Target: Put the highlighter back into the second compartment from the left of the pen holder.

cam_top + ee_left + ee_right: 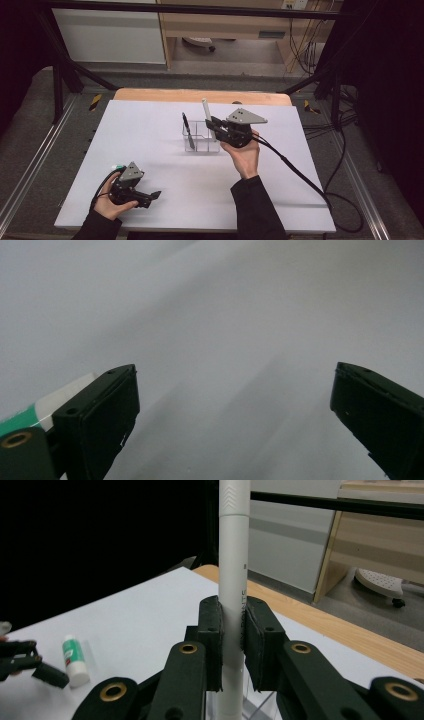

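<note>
Left gripper (150,196) low by the surface's near-left corner, fingers (100,415) spread wide with nothing between; right gripper (214,123) raised mid-surface toward the far edge, forearm reaching from the near edge, fingers (212,640) clamped.

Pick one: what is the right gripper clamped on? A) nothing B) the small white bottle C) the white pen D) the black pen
C: in the right gripper view the right gripper has both pads pressed on the upright white pen, above the clear holder, where the black pen stands untouched.
</note>
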The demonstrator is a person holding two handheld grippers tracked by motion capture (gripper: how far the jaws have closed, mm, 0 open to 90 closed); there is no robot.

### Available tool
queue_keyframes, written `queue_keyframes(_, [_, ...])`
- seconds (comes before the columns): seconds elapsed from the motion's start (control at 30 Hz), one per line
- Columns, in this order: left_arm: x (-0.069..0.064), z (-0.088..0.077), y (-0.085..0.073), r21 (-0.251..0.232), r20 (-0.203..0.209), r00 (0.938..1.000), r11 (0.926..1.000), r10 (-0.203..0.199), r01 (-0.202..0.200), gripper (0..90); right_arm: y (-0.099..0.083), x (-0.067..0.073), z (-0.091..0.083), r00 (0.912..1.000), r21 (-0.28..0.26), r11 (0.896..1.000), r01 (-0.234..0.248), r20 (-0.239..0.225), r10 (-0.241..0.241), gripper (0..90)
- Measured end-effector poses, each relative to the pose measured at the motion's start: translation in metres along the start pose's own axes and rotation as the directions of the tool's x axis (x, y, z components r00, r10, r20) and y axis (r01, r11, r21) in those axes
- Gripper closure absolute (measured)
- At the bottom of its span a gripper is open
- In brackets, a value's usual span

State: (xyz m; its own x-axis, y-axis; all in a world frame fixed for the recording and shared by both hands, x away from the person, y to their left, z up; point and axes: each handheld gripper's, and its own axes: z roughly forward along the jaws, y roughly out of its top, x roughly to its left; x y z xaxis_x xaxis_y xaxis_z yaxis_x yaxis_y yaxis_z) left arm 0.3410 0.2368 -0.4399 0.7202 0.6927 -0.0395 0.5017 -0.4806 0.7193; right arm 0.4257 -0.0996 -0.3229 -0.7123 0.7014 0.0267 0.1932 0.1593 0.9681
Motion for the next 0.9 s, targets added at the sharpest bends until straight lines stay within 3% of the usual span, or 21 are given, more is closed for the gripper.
queue_keyframes(0.3, [0.000, -0.001, 0.000, -0.003, 0.001, 1.0000, 1.0000, 0.000, 0.000, 5.3, 0.005, -0.007, 0.027, 0.9974, -0.042, 0.997, -0.066, 0.027, 0.067, 78.9])
queue_keyframes(0.63, [0.001, -0.001, 0.000, -0.004, 0.003, 1.0000, 1.0000, 0.002, -0.002, 5.3, -0.008, -0.016, 0.059, 0.9942, -0.060, 0.993, -0.100, 0.034, 0.103, 78.9])
queue_keyframes(0.9, [0.001, -0.001, -0.001, -0.002, 0.000, 1.0000, 1.0000, 0.001, -0.001, 5.3, -0.022, -0.019, 0.074, 0.9926, -0.030, 0.993, -0.111, 0.044, 0.113, 78.9])
